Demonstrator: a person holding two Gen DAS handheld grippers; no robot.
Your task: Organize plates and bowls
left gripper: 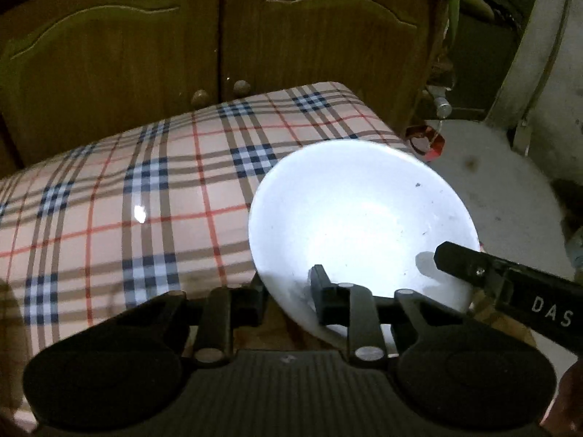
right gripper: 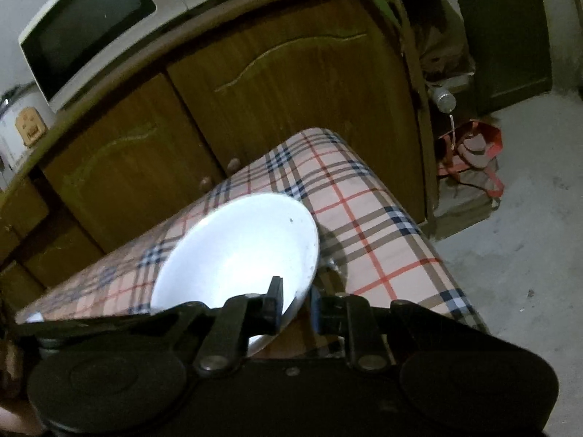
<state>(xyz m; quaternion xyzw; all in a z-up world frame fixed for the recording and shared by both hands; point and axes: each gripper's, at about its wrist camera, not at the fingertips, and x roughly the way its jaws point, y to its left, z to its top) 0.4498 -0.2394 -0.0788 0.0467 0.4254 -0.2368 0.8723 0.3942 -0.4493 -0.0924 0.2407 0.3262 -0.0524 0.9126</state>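
Note:
A white bowl [left gripper: 364,225] [right gripper: 233,255] sits tilted over the near part of a table with a plaid cloth [left gripper: 127,200] [right gripper: 382,233]. My left gripper [left gripper: 288,300] is shut on its near rim, with one finger inside the bowl and one outside. My right gripper [right gripper: 297,306] is shut on the rim too, the bowl's wall pinched between its pads. In the left wrist view the right gripper [left gripper: 459,266] comes in from the right, its black fingertip lying inside the bowl. Whether the bowl's base touches the cloth I cannot tell.
Brown wooden cabinet doors [left gripper: 145,54] [right gripper: 291,83] stand right behind the table. A white microwave [right gripper: 83,22] sits on top of the cabinet. A red bag [right gripper: 473,153] and a bottle [right gripper: 442,100] lie on the grey floor [right gripper: 528,255] to the right.

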